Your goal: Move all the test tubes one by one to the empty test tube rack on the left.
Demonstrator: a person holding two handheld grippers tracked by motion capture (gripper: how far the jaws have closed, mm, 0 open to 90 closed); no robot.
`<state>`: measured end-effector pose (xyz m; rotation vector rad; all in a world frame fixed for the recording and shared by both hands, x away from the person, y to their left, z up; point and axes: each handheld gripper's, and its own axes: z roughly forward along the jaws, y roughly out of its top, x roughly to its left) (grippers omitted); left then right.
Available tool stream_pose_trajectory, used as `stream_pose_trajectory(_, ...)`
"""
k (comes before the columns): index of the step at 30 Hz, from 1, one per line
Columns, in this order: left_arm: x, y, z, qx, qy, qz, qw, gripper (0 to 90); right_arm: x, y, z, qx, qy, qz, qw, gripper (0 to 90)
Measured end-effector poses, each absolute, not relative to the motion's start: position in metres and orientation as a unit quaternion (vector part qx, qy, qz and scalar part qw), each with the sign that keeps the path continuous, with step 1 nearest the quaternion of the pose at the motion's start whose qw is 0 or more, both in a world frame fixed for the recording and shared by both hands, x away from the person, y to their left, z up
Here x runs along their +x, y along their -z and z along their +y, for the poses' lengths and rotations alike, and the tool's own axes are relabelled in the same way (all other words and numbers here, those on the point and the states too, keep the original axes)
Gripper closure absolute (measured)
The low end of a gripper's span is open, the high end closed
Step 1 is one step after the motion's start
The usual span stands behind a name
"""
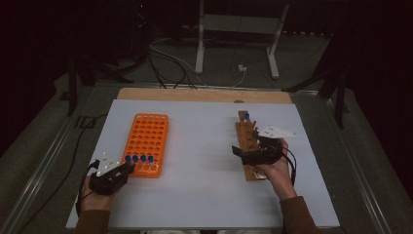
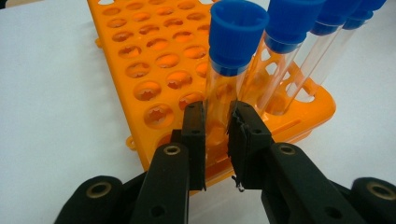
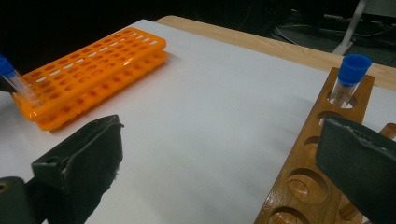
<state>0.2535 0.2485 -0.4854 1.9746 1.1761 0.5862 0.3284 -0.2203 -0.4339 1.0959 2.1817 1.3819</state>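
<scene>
Between left gripper [image 2: 218, 128] jaws: blue-capped tube [image 2: 231, 70], clamped low on clear wall, seated in orange rack [image 2: 140, 60]. Light, slick, brittle; hold gently below cap. Right gripper [image 3: 219, 154] jaws wide, empty.

White table [image 1: 204, 146], orange rack [image 1: 146, 144] left, wooden rack [image 1: 247, 141] right

A clear test tube with a blue cap [image 2: 236, 56] stands upright in the near corner hole of an orange rack [image 2: 154, 65], at the table's eight o'clock. Three more blue-capped tubes [image 2: 299, 42] stand beside it along the same row.
</scene>
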Motion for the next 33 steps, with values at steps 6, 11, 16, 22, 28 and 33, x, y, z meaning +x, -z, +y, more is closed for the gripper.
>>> stream_pose_trajectory(6,0.254,0.486,0.25,0.767,-0.222,0.465,0.382,77.4,0.33,0.433,-0.22,0.385,-0.486,0.766,0.17,0.8)
stream_pose_trajectory(11,0.254,0.486,0.251,0.768,-0.218,0.464,0.384,77.2,0.332,0.431,-0.222,0.389,-0.483,0.765,0.174,0.8)
stream_pose_trajectory(16,0.254,0.486,0.253,0.763,-0.208,0.469,0.394,76.2,0.337,0.429,-0.223,0.395,-0.478,0.764,0.178,0.8)
stream_pose_trajectory(22,0.252,0.486,0.255,0.761,-0.205,0.465,0.403,68.8,0.346,0.427,-0.225,0.406,-0.476,0.758,0.183,1.9)
stream_pose_trajectory(28,0.25,0.482,0.262,0.741,-0.21,0.471,0.431,51.2,0.356,0.425,-0.225,0.412,-0.466,0.76,0.186,1.9)
stream_pose_trajectory(33,0.25,0.48,0.264,0.724,-0.225,0.482,0.438,29.5,0.37,0.428,-0.227,0.427,-0.451,0.761,0.186,1.9)
